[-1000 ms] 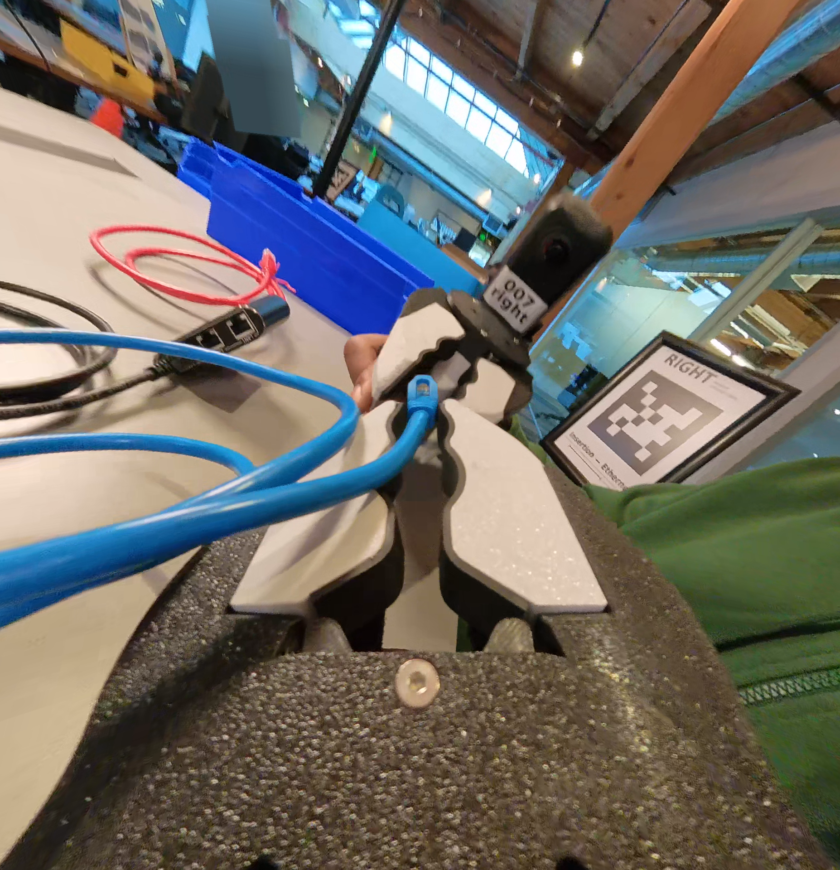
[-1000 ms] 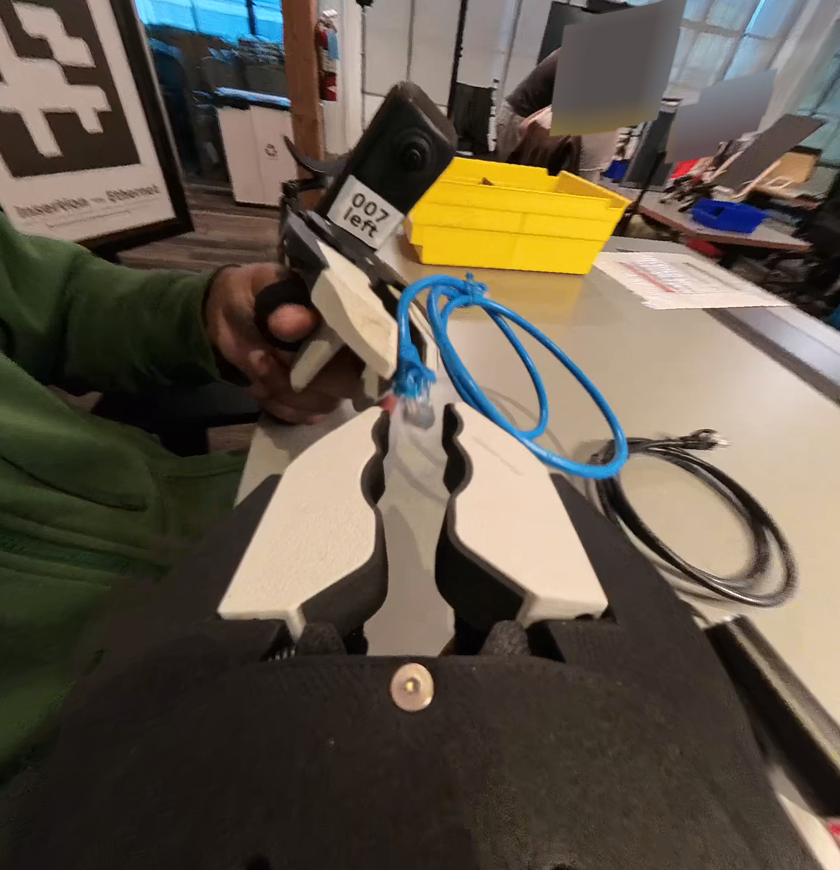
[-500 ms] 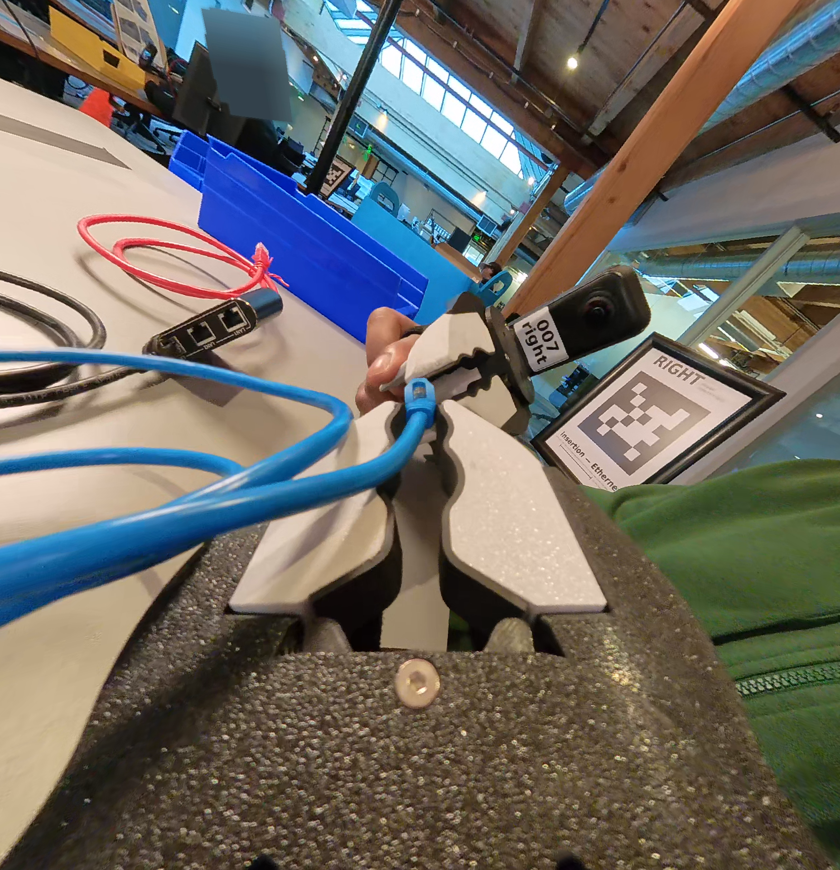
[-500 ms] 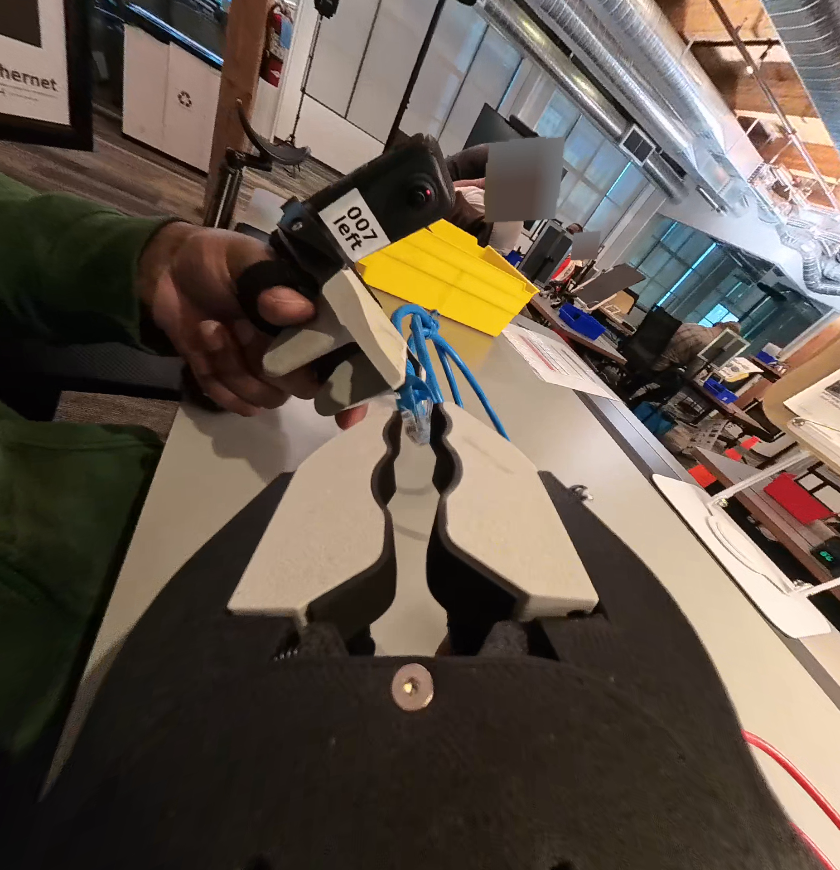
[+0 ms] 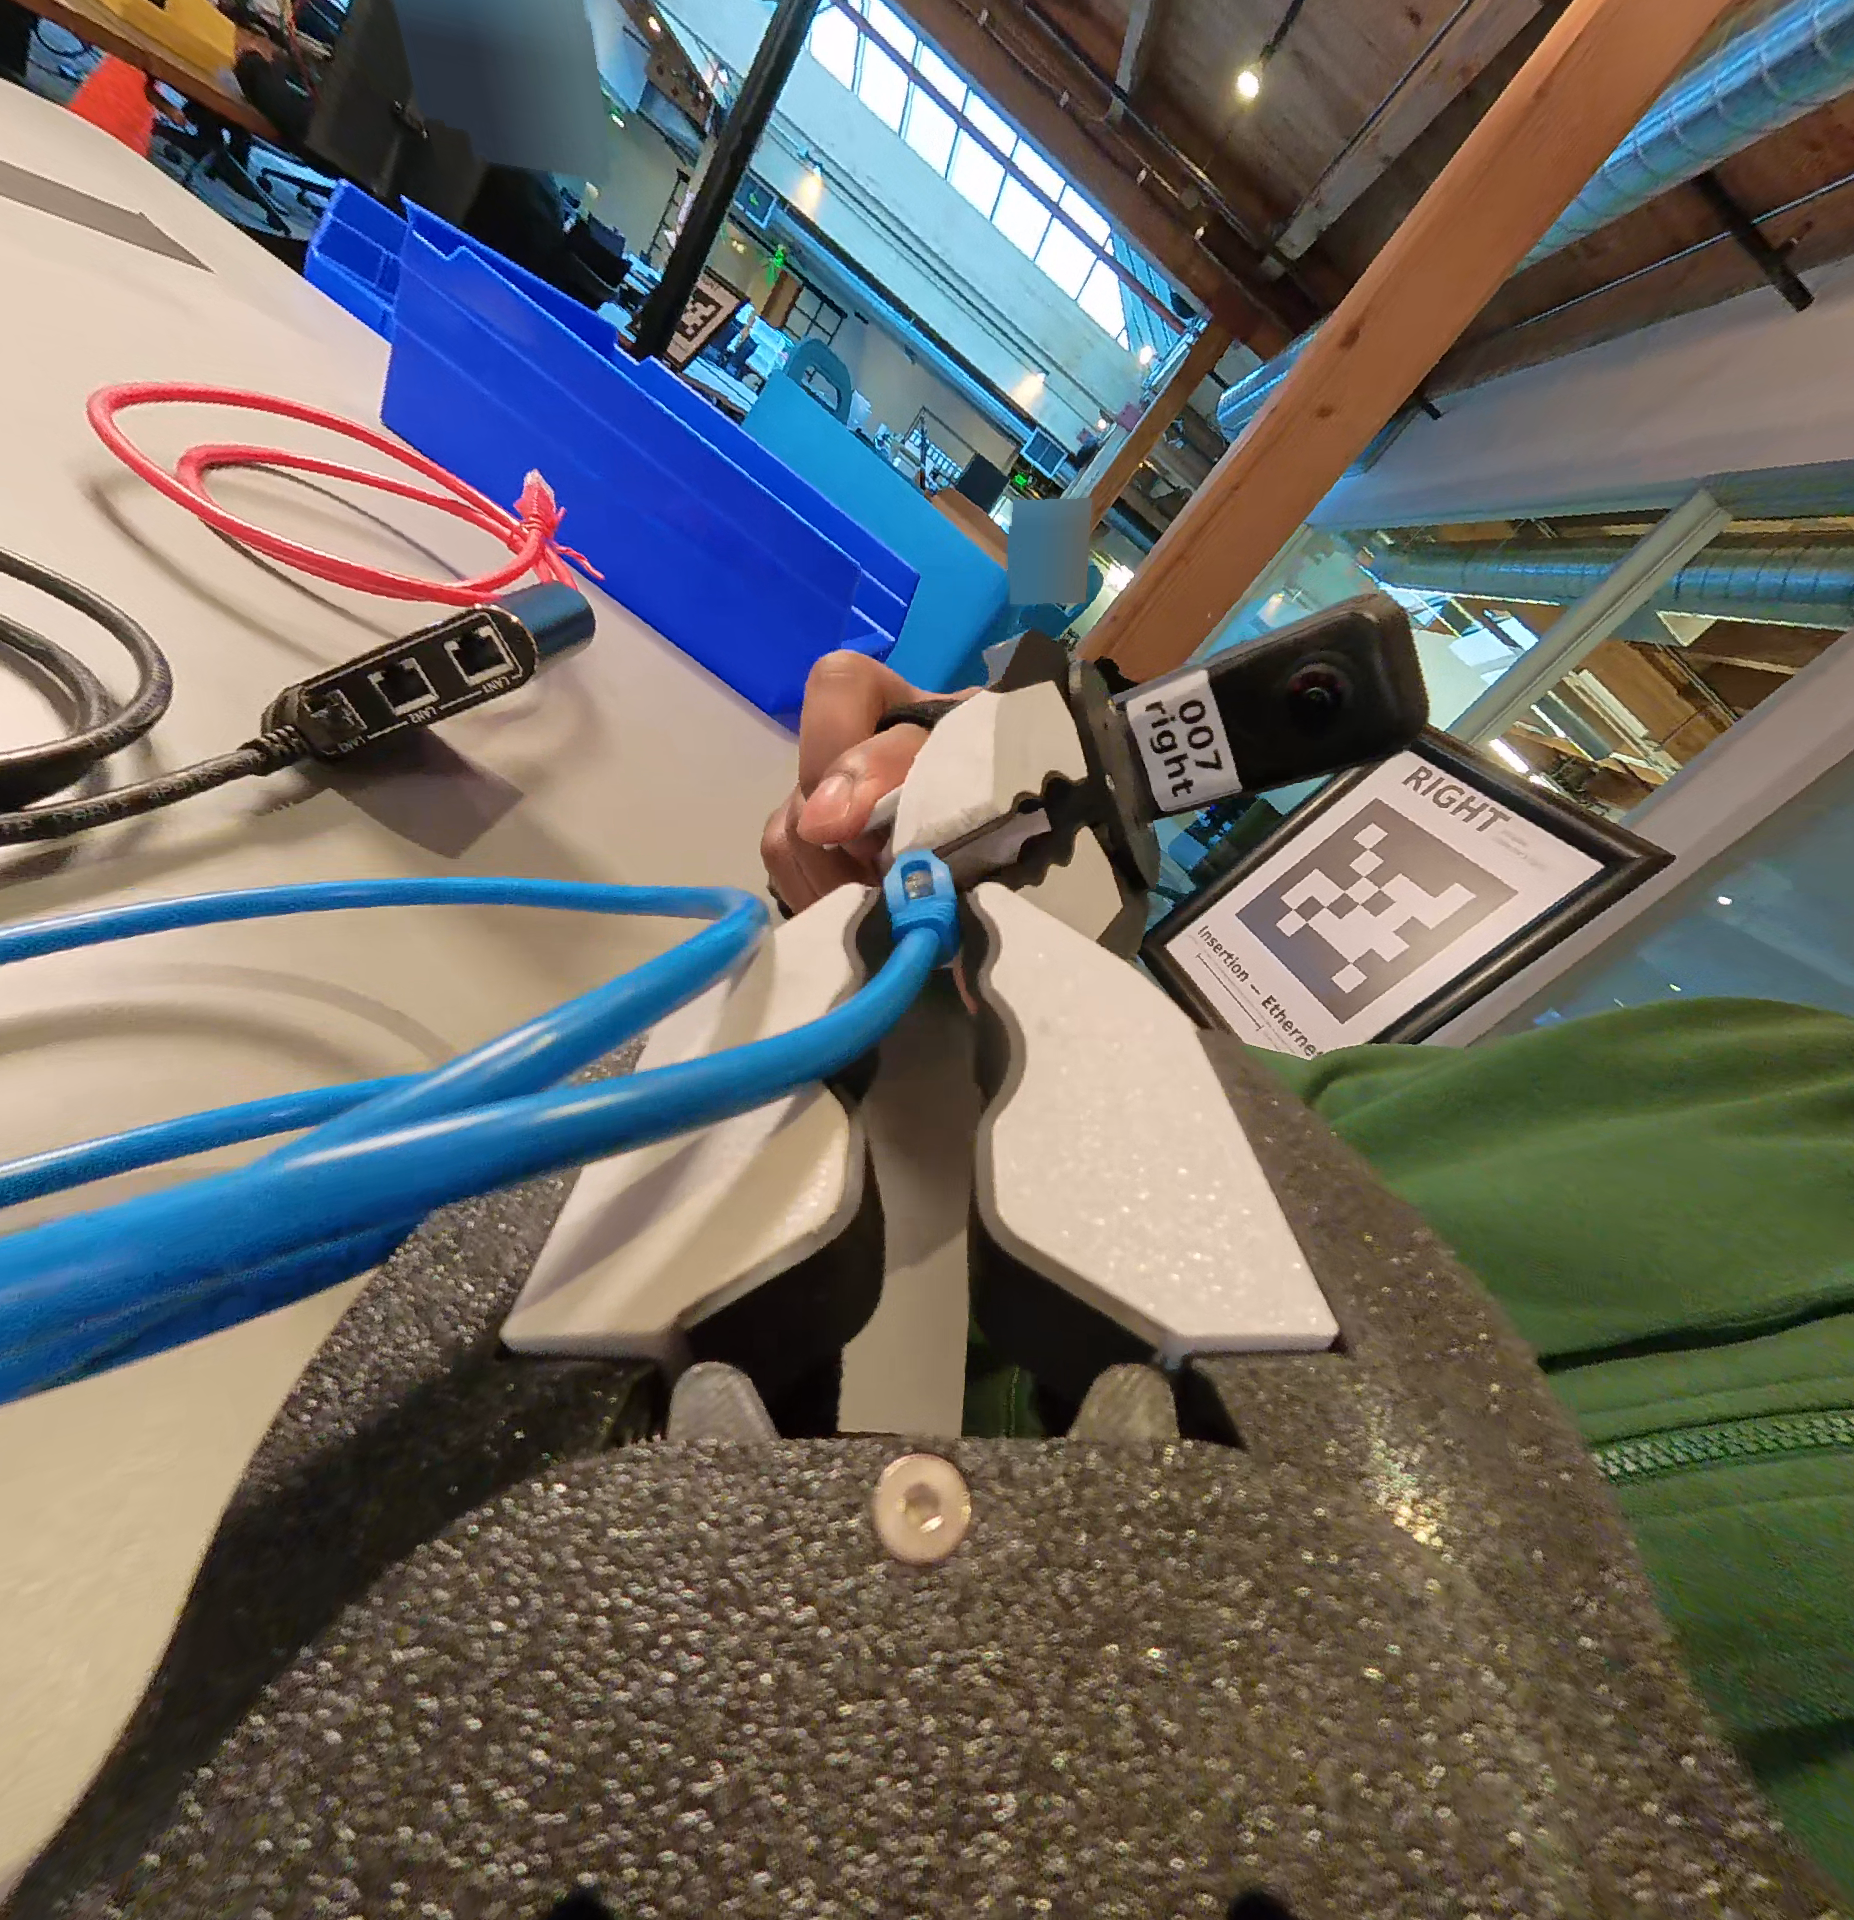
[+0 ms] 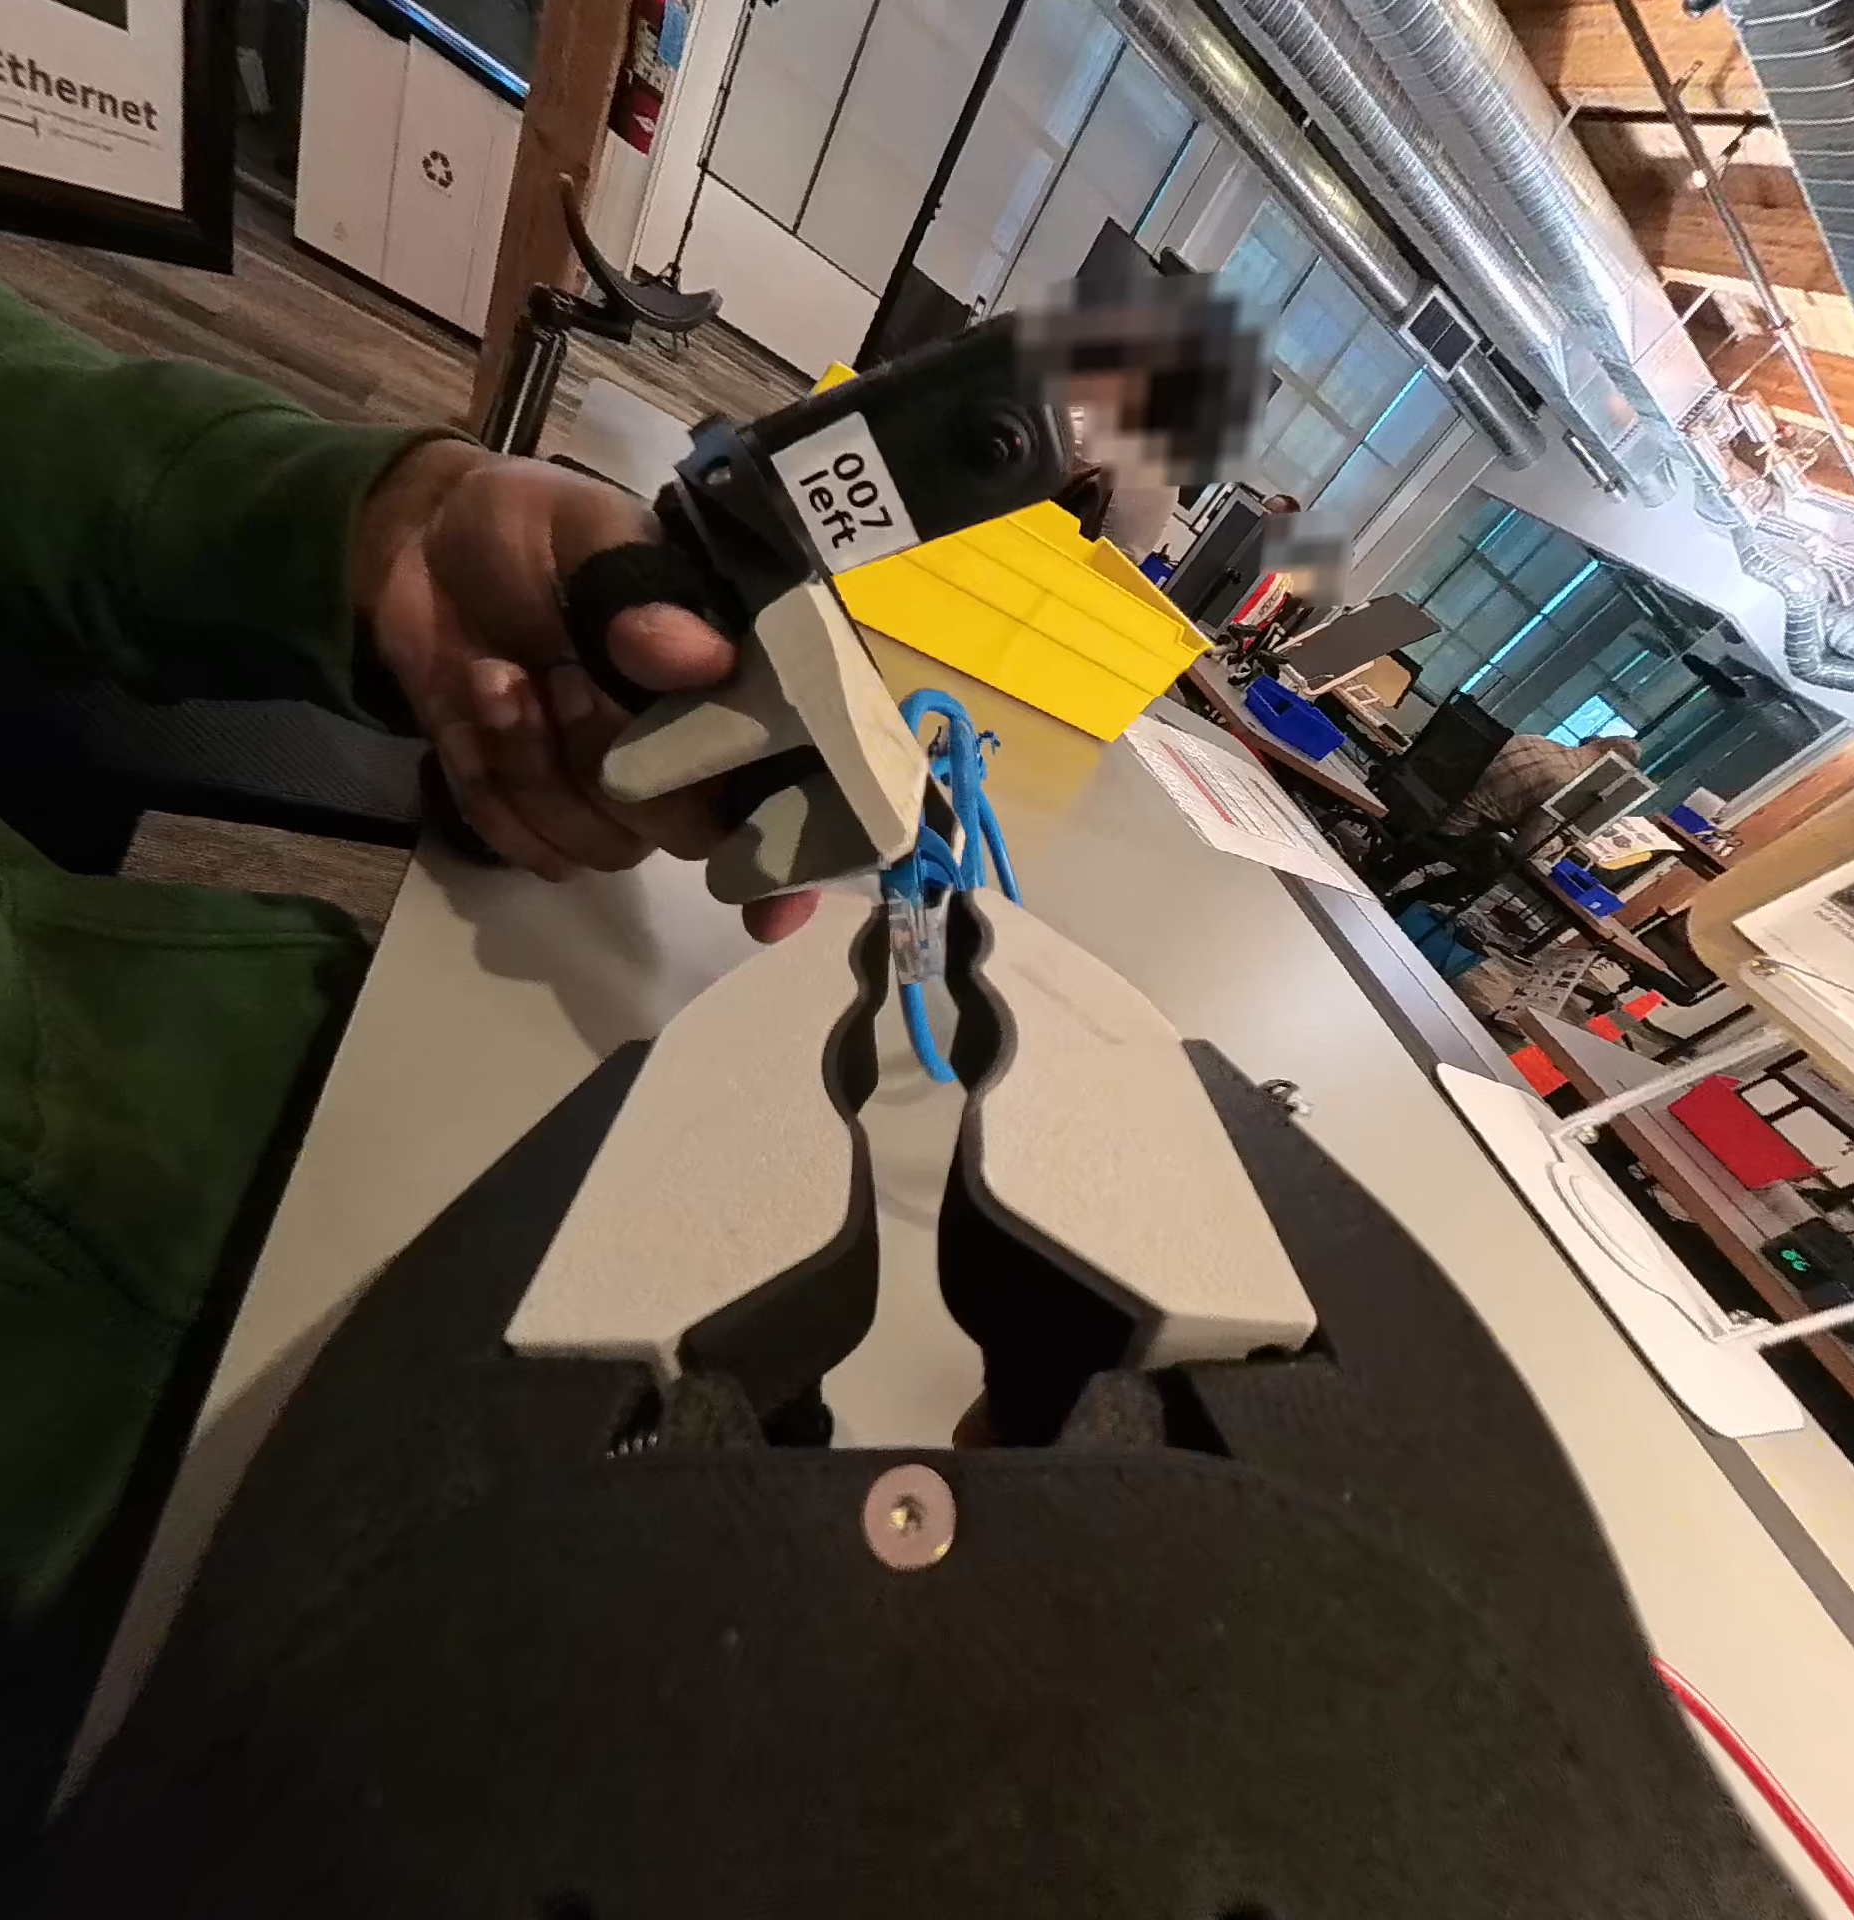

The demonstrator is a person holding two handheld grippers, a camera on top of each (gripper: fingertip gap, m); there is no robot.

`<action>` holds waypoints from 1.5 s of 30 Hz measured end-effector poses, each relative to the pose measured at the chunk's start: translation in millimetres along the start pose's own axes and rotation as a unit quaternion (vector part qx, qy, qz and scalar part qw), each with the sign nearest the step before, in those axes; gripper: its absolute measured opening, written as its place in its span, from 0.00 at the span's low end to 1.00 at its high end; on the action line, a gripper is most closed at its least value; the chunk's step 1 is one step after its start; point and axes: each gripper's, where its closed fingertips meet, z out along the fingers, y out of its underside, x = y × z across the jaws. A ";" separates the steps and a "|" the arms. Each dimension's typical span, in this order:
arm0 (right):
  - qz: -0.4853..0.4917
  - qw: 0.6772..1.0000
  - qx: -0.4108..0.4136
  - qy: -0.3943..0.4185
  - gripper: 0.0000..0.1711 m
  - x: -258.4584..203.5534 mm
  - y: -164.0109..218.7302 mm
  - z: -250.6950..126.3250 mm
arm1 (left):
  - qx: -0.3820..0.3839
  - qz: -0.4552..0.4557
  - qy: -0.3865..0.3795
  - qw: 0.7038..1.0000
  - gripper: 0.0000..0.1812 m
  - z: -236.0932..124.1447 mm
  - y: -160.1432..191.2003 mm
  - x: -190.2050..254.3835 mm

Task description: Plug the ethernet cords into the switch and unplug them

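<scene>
My left gripper [image 5: 918, 920] is shut on the blue ethernet cord [image 5: 507, 1101] at the boot just behind its plug [image 5: 915, 889], held above the table. My right gripper [image 6: 918, 935] faces it tip to tip, and its jaws are closed on the clear plug [image 6: 912, 940] of the same cord. The cord's coil hangs behind the left gripper [image 6: 798, 748] in the right wrist view. The black switch [image 5: 414, 686] lies on the table to the far left, with three ports facing me and a black cord in the left one. A red cord [image 5: 310, 488] lies coiled behind it.
A blue bin [image 5: 642, 488] stands behind the switch and a yellow bin [image 6: 1016, 623] at the table's other end. A coiled black cord [image 5: 71, 665] lies left of the switch. A framed marker sign [image 5: 1390, 904] stands past the table edge. A green sleeve [image 5: 1629, 1195] is close on the right. Only a small space, under 4 cm, lies between the two pairs of fingers. Both grippers' tips are roughly 15 cm from the black switch [image 5: 414, 686].
My right gripper has rolled over and its jaws have narrowed onto the plug, which stood free beyond them a second ago. My left gripper keeps its grip on the cord.
</scene>
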 end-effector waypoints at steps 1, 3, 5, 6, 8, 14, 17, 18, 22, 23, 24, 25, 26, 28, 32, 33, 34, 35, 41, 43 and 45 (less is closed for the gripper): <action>-0.003 1.000 -0.004 0.005 0.06 0.8 0.8 -0.1 | 0.006 0.003 -0.004 1.000 0.07 -0.6 -1.5 -0.9; -0.004 1.000 -0.011 -0.005 0.18 -1.4 3.2 -4.2 | 0.025 0.011 -0.012 1.000 0.07 -3.7 -7.3 -2.5; -0.003 1.000 -0.024 0.003 0.22 5.4 9.0 -14.9 | 0.035 0.018 -0.029 0.999 0.07 -8.4 -11.2 -8.4; -0.007 0.999 -0.036 0.018 0.23 13.3 13.8 -22.3 | 0.040 0.020 -0.037 0.998 0.07 -10.5 -13.3 -11.5; -0.022 0.995 -0.074 0.059 0.24 35.2 26.2 -37.7 | 0.044 0.022 -0.052 0.997 0.07 -13.3 -16.6 -17.8; -0.120 0.955 -0.247 0.114 0.29 89.5 69.4 -63.1 | 0.054 0.031 -0.097 0.993 0.07 -11.8 -26.5 -37.6; -0.151 0.929 -0.327 0.084 0.34 95.9 95.0 -59.2 | 0.053 0.039 -0.115 0.991 0.07 -6.8 -29.9 -45.4; -0.160 0.921 -0.347 0.073 0.36 96.2 103.5 -56.4 | 0.052 0.041 -0.121 0.990 0.07 -4.1 -30.7 -48.0; -0.192 0.882 -0.428 0.046 0.38 98.6 142.0 -48.2 | 0.041 0.049 -0.135 0.989 0.07 9.3 -31.9 -55.3; -0.206 0.871 -0.443 0.051 0.34 101.2 150.0 -47.5 | 0.038 0.052 -0.137 0.989 0.07 11.8 -32.1 -56.3; -0.227 0.864 -0.444 0.071 0.29 107.0 152.6 -45.6 | 0.038 0.055 -0.138 0.988 0.07 13.6 -32.8 -57.1; -0.243 0.860 -0.440 0.087 0.18 110.7 153.0 -44.0 | 0.039 0.056 -0.139 0.988 0.07 14.7 -33.4 -57.7; -0.245 0.861 -0.436 0.093 0.17 110.5 154.7 -42.5 | 0.040 0.056 -0.139 0.988 0.07 15.2 -33.9 -58.1; -0.251 0.867 -0.418 0.102 0.16 106.0 154.0 -39.6 | 0.046 0.056 -0.137 0.988 0.07 14.5 -35.5 -57.7; -0.269 0.878 -0.377 0.125 0.15 96.0 134.2 -35.7 | 0.066 0.081 -0.130 0.986 0.07 12.7 -40.1 -50.1; -0.270 0.881 -0.366 0.135 0.15 94.1 127.4 -34.5 | 0.069 0.091 -0.126 0.985 0.07 13.6 -40.4 -46.7; -0.271 0.883 -0.353 0.147 0.15 92.5 119.7 -33.3 | 0.072 0.103 -0.121 0.985 0.07 14.9 -40.7 -42.2; -0.274 0.885 -0.341 0.159 0.15 91.0 111.4 -32.4 | 0.078 0.117 -0.114 0.983 0.07 16.3 -41.2 -37.3; -0.272 0.906 -0.222 0.234 0.15 76.4 51.5 -32.0 | 0.095 0.220 -0.085 0.967 0.07 25.2 -40.2 -9.2; -0.294 0.906 -0.206 0.224 0.15 65.2 45.3 -28.6 | 0.090 0.256 -0.077 0.959 0.07 27.7 -36.4 -0.8; -0.317 0.898 -0.211 0.221 0.15 61.9 47.5 -28.6 | 0.080 0.293 -0.078 0.949 0.07 29.2 -31.9 4.8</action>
